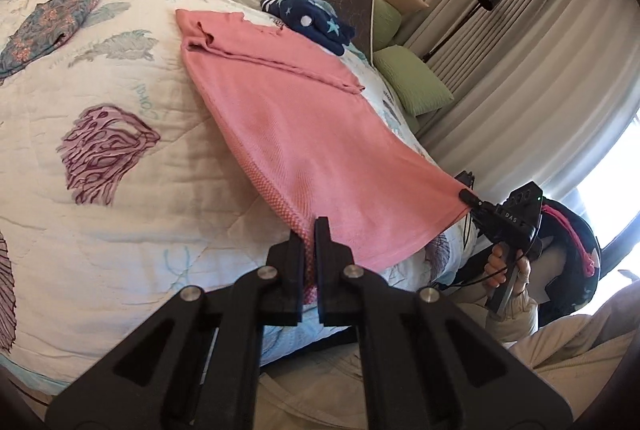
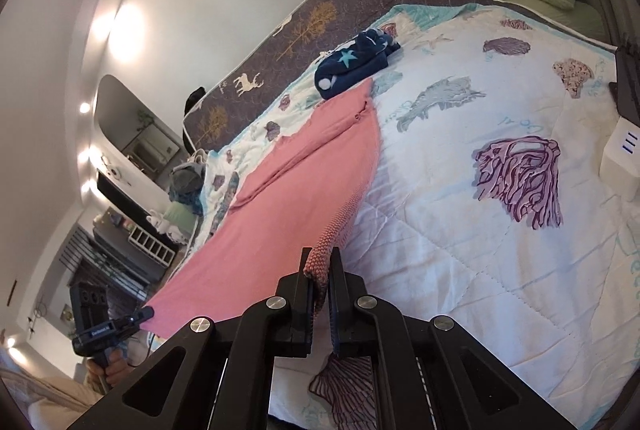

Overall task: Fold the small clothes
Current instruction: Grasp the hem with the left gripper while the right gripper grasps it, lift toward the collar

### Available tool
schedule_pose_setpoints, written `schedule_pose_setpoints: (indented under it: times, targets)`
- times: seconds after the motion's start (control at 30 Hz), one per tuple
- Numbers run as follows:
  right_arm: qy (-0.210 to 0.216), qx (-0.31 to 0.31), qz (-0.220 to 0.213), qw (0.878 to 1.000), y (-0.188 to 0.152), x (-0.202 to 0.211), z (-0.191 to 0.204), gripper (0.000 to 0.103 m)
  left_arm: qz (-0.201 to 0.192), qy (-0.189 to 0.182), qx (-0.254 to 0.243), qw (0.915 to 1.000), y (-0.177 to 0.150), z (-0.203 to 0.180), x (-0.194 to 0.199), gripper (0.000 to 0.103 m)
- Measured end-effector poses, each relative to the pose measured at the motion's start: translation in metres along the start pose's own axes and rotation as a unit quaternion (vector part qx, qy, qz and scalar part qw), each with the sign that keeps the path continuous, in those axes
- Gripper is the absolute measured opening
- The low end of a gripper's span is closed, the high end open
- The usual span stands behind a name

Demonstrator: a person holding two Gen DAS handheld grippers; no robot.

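— Two grippers, both pointing down toward the bed; how do they sit?

— Left gripper (image 1: 311,230) has its jaws pressed together on one near corner of the pink garment (image 1: 304,134), at the textured hem. Right gripper (image 2: 321,262) is clamped the same way on the other near corner, knit hem bunched between its fingers (image 2: 306,270). From the left wrist view, a hand (image 1: 508,266) grips the right tool's handle low at the right, beside the mattress edge.

— Any containers?

— None that hold anything I can read. A white boxy object (image 2: 622,158) sits at the right edge of the quilt; what it is, I can't tell.

— And the garment itself?

— It stretches from both tongs out across the shell-print quilt (image 1: 120,90). The near hem is raised off the bed between the two grippers; the far end lies flat, with a sleeve folded across it. Its far edge sits just beside a navy star-print garment (image 1: 312,18). A blue floral piece (image 1: 52,22) lies well apart, toward the left of the quilt. Green pillows (image 1: 412,78) are bunched beyond the bed by the curtain
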State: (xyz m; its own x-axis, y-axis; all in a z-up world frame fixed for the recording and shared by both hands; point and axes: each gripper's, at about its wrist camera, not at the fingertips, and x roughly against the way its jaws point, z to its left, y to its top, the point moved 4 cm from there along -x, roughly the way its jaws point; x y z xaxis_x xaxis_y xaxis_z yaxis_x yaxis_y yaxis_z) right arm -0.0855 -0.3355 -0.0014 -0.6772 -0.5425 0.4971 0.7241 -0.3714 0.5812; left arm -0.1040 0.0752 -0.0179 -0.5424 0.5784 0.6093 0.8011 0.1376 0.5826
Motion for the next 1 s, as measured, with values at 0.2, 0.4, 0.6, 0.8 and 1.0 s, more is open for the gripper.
schedule_pose_setpoints:
  times: [0.2,0.4,0.6,0.8,1.0]
  targets:
    - [0.005,0.003,-0.003,1.0,0.006,0.0,0.008,0.005,0.004,-0.004,-0.007,1.0,0.003,-0.001,-0.004,0.005]
    - [0.028,0.007,-0.023,0.999,0.034,-0.005,0.019,0.005,-0.034,0.003,-0.022,0.9992,0.033,-0.005,0.002,0.005]
    - [0.035,0.03,-0.043,0.998,0.071,-0.017,0.034,0.005,-0.068,0.024,-0.04,0.9966,0.069,-0.006,0.004,0.005]
    - [0.041,0.053,-0.056,0.996,0.11,-0.039,0.051,0.005,-0.08,0.048,-0.056,0.994,0.103,0.002,-0.008,0.005]
    - [0.038,0.071,-0.066,0.995,0.147,-0.071,0.062,0.005,-0.089,0.062,-0.061,0.9922,0.142,0.011,-0.019,0.005]
